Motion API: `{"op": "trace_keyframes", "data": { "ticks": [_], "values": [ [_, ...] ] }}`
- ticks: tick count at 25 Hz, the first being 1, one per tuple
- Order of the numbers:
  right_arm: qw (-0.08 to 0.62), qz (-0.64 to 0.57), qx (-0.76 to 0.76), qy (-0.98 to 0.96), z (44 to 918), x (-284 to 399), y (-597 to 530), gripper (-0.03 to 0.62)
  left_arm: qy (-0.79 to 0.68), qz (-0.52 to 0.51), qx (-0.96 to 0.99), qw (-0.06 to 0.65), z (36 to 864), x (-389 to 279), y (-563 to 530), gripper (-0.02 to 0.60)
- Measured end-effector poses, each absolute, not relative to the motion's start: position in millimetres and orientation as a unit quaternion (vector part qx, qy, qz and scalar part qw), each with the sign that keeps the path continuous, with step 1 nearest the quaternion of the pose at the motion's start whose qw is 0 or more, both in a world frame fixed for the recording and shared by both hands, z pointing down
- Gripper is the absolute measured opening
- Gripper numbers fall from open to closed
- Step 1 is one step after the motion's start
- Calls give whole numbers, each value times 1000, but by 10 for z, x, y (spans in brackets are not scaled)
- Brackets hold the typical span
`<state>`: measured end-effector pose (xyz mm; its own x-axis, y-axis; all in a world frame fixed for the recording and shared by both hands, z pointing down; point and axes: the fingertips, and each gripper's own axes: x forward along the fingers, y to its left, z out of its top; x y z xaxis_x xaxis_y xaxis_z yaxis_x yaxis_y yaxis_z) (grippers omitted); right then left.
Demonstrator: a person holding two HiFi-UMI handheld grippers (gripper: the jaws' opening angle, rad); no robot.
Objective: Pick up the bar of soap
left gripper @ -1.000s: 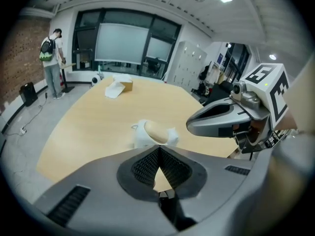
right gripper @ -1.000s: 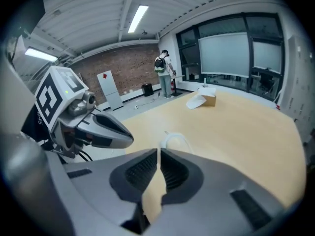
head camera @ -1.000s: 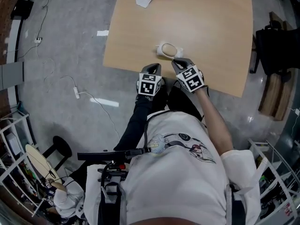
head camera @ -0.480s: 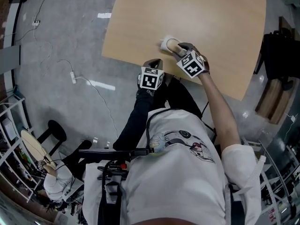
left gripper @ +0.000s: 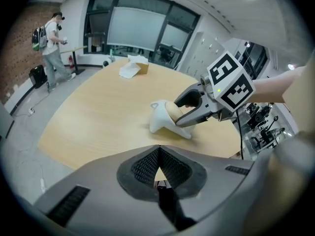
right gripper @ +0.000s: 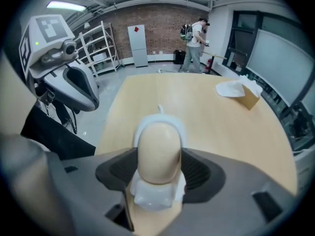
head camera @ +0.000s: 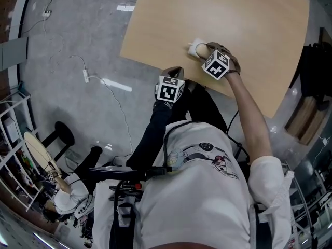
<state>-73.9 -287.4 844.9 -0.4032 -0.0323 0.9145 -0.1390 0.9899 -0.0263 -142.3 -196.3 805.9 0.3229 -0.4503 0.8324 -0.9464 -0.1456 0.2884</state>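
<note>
The table [head camera: 249,25] top is pale wood-look, matt and smooth. The bar of soap [right gripper: 158,151] looks smooth and waxy, on a smooth white soap dish [left gripper: 158,123]. The left gripper [left gripper: 158,149] has a matt grey plastic shell and dark ribbed pads [left gripper: 142,167]. The grey floor [head camera: 78,30] shines faintly.

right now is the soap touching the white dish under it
Touching. In the right gripper view the soap lies in the white dish, whose rim hugs its far end with no gap.

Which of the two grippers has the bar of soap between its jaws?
The right gripper: its jaws are opening with the tan bar of soap, on a white dish, between them. The left gripper has its jaws together, holding nothing.
</note>
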Motion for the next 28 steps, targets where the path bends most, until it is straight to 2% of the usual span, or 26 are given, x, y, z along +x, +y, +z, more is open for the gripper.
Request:
{"op": "trace_keyframes", "data": {
  "ticks": [7, 12, 16, 21, 28],
  "values": [
    [538, 41, 63, -840, 8449, -735, -2947, 261, -504, 295, 695, 420, 8053, -1493, -1942, 2],
    [462, 55, 146, -873, 7930, -780, -3052, 261, -515, 259, 718, 390, 7782, -1502, -2103, 2],
    [362, 90, 252, -893, 7245, -627, -3128, 261, -532, 209, 752, 328, 7293, -1455, -2377, 2],
    [251, 92, 380, -886, 6391, -210, -3313, 261, -538, 140, 803, 216, 6483, -1241, -2962, 2],
    [149, 70, 477, -864, 5463, 378, -3191, 261, -521, 65, 845, 104, 5404, -762, -3169, 2]
  ]
}}
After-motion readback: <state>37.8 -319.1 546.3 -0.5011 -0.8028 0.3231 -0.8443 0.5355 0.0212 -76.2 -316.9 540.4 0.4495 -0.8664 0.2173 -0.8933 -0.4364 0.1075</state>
